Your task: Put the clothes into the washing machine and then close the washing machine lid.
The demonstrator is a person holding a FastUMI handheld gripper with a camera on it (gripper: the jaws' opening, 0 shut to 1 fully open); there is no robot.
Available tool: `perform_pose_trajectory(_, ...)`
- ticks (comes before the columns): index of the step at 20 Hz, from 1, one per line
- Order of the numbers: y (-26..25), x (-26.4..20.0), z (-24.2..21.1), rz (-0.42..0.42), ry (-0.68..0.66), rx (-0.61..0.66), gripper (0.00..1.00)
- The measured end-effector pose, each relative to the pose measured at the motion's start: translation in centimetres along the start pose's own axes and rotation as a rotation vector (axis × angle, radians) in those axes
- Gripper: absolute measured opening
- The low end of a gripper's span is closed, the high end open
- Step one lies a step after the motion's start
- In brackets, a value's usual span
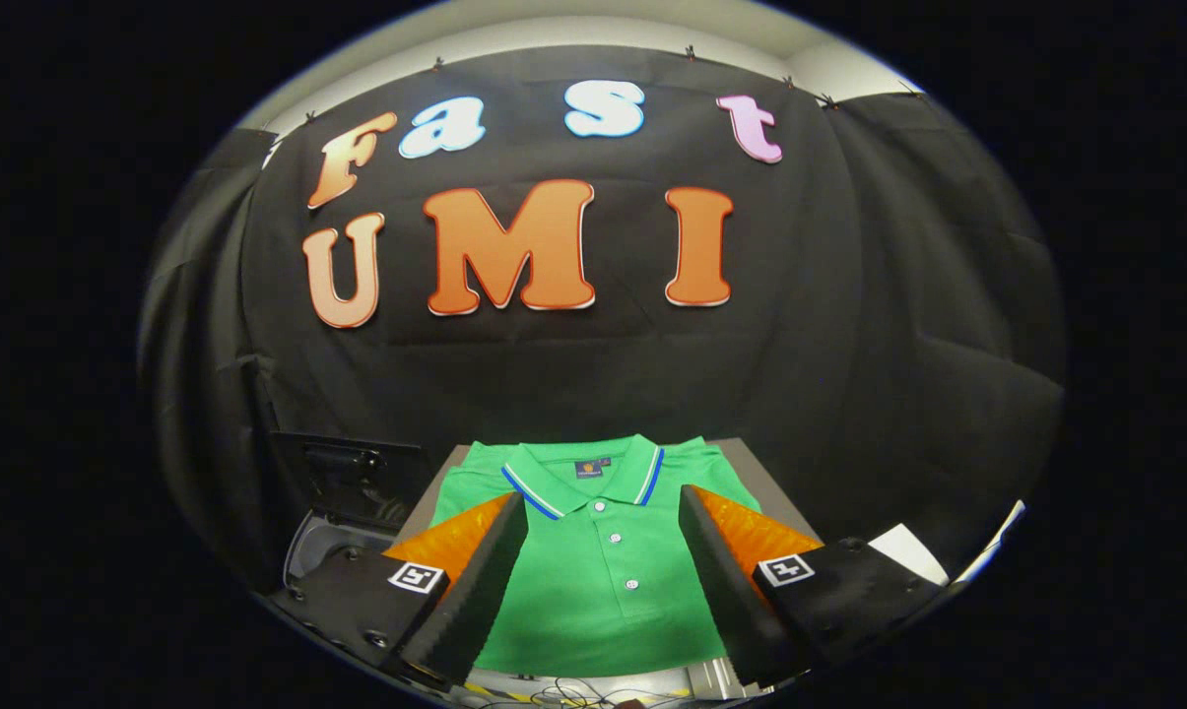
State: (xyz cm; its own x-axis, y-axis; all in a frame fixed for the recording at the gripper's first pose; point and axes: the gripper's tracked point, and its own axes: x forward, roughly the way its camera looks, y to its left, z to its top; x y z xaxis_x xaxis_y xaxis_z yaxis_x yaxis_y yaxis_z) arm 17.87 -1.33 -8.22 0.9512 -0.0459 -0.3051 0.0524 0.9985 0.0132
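Note:
A folded green polo shirt (598, 561) with a blue-and-white striped collar lies flat on a grey table (758, 473), collar pointing away from me. My gripper (603, 497) hovers over it, open, with nothing between its fingers. The shirt's button placket shows in the gap between the two fingers. The washing machine (342, 492) stands to the left of the table and beyond the left finger, its dark lid raised and part of its pale rim showing.
Black cloth walls close the booth behind and on both sides. A white sheet (910, 551) lies to the right, beyond the right finger. Loose cables (573, 697) lie at the table's near edge below the shirt.

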Motion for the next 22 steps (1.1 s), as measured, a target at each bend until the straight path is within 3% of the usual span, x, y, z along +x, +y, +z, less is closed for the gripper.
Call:
perform_pose_trajectory(9,-1.0,7.5,-5.9,-0.007,0.325,0.036,1.00)
perform_pose_trajectory(22,-0.9,8.3,-7.5,-0.003,0.625,-0.035,0.95)
